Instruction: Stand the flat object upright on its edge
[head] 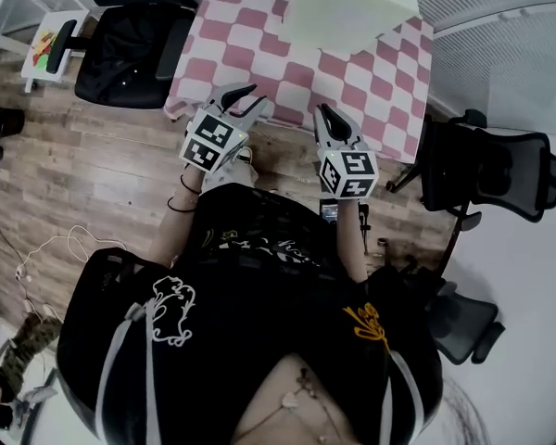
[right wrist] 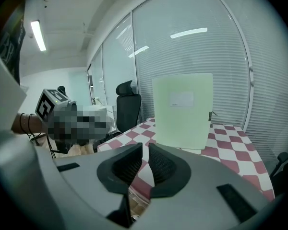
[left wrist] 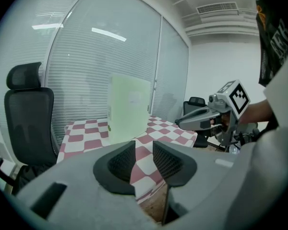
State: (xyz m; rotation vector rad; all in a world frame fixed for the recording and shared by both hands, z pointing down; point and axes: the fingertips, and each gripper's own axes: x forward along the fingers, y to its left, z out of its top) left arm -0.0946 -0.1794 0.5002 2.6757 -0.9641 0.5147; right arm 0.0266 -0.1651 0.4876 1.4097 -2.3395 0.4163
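Left tool [head: 246,98] narrowly parted, gripping nothing; right tool [head: 324,111] closed to a sliver, likewise empty. Both just off near edge of checkered counter [head: 250,26]. Pale green folder [head: 347,12] upright at far side, well apart.

Black shirt [head: 259,248], white and yellow prints; grey left gripper [head: 248,95], right gripper [head: 324,111]

Seen from the head view, the table [head: 259,54] lies at twelve o'clock from the person. The board [head: 347,7] stands on the table's far part, toward one o'clock. The left gripper [head: 246,98] is at eleven o'clock and the right gripper [head: 326,117] at one o'clock, side by side at the table's near edge and well apart from the board. A chair [head: 130,49] stands beside the table at ten o'clock. A second chair [head: 496,170] stands at three o'clock, beyond the table's right corner.
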